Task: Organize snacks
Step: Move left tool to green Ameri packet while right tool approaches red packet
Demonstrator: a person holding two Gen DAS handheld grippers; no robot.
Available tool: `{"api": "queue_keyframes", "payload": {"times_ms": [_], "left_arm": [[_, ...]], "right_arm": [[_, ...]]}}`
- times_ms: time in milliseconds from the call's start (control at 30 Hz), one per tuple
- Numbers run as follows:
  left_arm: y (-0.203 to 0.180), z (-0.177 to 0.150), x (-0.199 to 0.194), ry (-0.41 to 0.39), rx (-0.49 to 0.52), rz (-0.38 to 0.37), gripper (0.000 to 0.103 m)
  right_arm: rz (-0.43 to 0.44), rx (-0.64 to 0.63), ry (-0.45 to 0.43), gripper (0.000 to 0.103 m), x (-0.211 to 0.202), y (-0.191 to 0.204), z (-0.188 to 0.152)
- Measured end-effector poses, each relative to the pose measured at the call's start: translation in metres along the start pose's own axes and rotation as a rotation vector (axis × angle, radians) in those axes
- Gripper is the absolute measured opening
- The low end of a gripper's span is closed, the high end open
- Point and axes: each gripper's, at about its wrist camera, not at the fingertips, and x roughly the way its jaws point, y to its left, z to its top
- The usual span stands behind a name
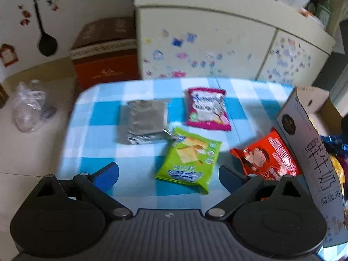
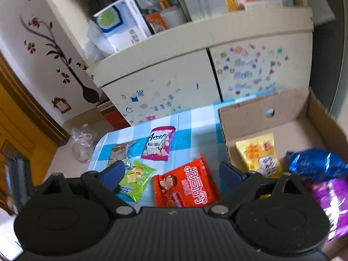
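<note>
On the blue-checked table (image 1: 97, 117), four snack packets lie loose, and the risks run from left to right across it. Farthest left is a silver foil packet (image 1: 144, 121); one corner touches or overlaps the green cracker packet (image 1: 189, 158), so lifting either could drag the other. Behind them lies the pink packet (image 1: 206, 108), well apart from the table edge and the least likely to cause trouble.

The left tool (image 1: 168, 174) has its jaws wide apart and empty, with the green packet between and beyond them. If it closes on the flat, slippery film without reaching the table, it may only crease the bag or push it toward the near edge.

The red packet (image 2: 187, 184) lies just beside, perhaps touching, the cardboard box (image 2: 245, 117). The right tool (image 2: 171, 174) also has its jaws apart and holds nothing. A grab there could catch its right finger on the box wall and shove the box.

Inside the box, a yellow packet (image 2: 258, 154), a blue foil bag (image 2: 315, 165) and a purple packet (image 2: 330, 204) already crowd the near end; another packet dropped there might slide out.
</note>
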Motion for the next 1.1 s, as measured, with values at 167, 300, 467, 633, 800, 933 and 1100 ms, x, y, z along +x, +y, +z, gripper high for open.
{"api": "queue_keyframes", "payload": {"times_ms": [167,300,467,633,800,933,1100], "left_arm": [[-0.012,0.0,0.019,-0.009,0.083,-0.005,0.1],[-0.016,0.0,0.032,0.0,0.117,-0.006,0.1],[-0.012,0.0,0.045,-0.001,0.122,0.014,0.1],[-0.004,-0.002,0.052,0.006,0.089,-0.044,0.09],[0.001,-0.006,0.043,0.018,0.095,-0.046,0.078],[0.015,-0.012,0.036,0.038,0.056,-0.028,0.077],[0.029,-0.022,0.027,0.057,0.044,-0.036,0.077]], "right_arm": [[0.0,0.042,0.021,0.093,0.009,-0.003,-0.001],[0.0,0.048,0.043,0.093,0.018,-0.002,-0.003],[-0.023,0.06,0.053,0.093,0.031,0.0,-0.005],[-0.034,0.059,0.08,0.093,0.047,0.005,-0.009],[-0.059,0.038,0.095,0.093,0.062,0.011,-0.014],[-0.138,-0.03,0.098,0.093,0.075,0.016,-0.019],[-0.189,-0.066,0.103,0.095,0.088,0.021,-0.024]]}}
